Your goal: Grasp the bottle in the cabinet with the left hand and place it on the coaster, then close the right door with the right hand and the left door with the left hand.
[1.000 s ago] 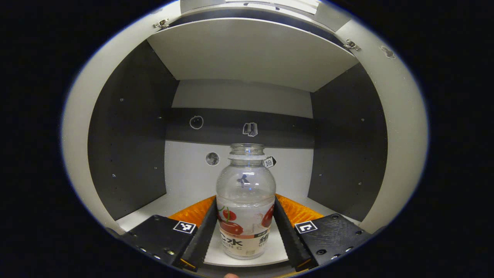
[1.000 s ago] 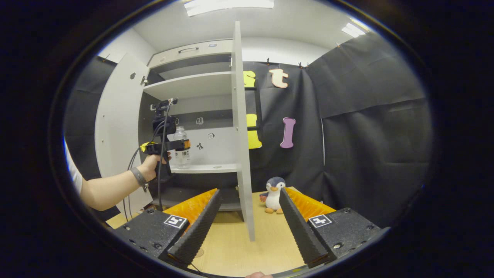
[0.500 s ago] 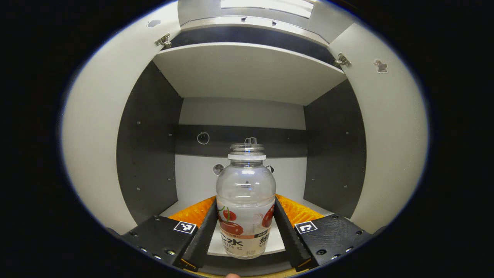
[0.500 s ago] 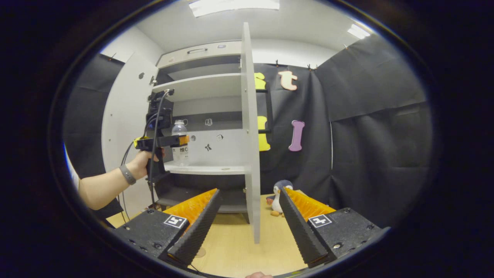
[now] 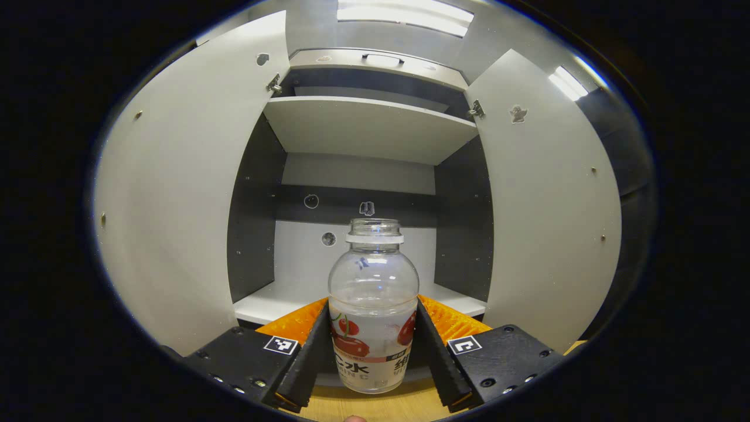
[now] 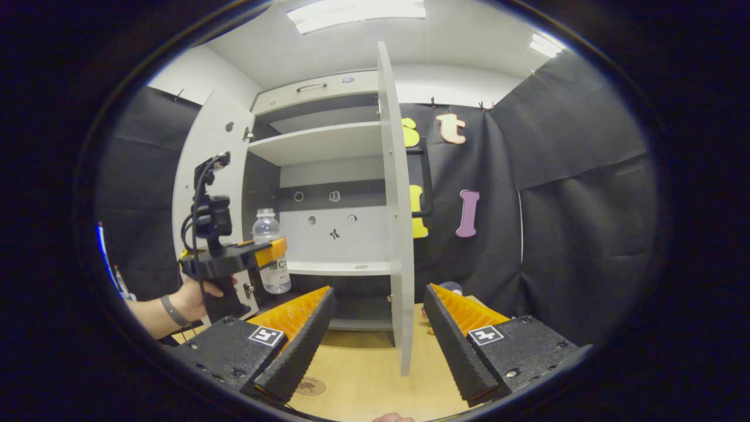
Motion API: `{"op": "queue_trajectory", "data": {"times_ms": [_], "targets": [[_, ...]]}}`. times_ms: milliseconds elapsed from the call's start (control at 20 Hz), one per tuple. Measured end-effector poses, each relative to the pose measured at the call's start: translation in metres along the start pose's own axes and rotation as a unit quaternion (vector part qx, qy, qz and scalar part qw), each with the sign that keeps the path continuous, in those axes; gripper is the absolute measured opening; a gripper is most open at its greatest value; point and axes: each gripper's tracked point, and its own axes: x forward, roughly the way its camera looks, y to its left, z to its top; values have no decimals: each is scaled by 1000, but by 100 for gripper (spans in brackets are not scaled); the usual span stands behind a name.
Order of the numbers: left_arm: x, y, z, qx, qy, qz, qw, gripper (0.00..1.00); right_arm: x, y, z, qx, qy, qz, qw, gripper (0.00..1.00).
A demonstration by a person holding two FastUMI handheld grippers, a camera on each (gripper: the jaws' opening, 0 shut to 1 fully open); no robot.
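The left gripper (image 5: 373,346) has its jaws pinching the bottle (image 5: 373,310), one finger pressed to each side of the labelled lower half; the bottle stands upright between them, clear, uncapped, with a white neck ring. It is held in the air out in front of the cabinet (image 5: 375,126), past the front edge of the lower shelf (image 5: 275,296), with pale wood of the table (image 5: 375,407) showing below its base. Behind it the cabinet gapes: the left door (image 5: 176,205) and the right door (image 5: 545,205) both swung wide, an upper shelf (image 5: 369,126) across the top, small stickers on the back wall. From the right gripper view, the hand (image 6: 196,293) with a wristband grips the left gripper (image 6: 266,252) near the left door (image 6: 205,176), and the bottle (image 6: 270,249) hangs level with the lower shelf (image 6: 334,268) but out beyond its front edge, not touching it. The right gripper (image 6: 375,328) has its jaws spread wide with nothing between them, hanging over the table (image 6: 363,375) in front of the cabinet. The right door (image 6: 395,223) stands edge-on straight ahead of it, its bottom corner between the two fingers in the picture, though it is farther off. The coaster (image 6: 309,385) lies flat on the table near its front edge, just beside the right gripper's left finger (image 6: 299,340), bare. A small toy (image 6: 448,288) peeps out on the table behind the right door, mostly hidden.
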Motion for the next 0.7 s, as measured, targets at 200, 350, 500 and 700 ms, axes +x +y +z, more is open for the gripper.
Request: {"op": "queue_trajectory", "data": {"times_ms": [200,350,500,700], "targets": [[-47,-14,-47,11,12,9,1000,77,-5,5,6,-7,1,10,1000,99],[-76,-22,-86,18,16,24,999,77,-10,14,10,-5,1,23,1000,99],[-95,-37,-128,12,32,20,999,77,-19,19,16,3,6,27,1000,99],[-116,-48,-175,-1,54,27,998,77,-28,20,27,5,3,23,1000,100]]}}
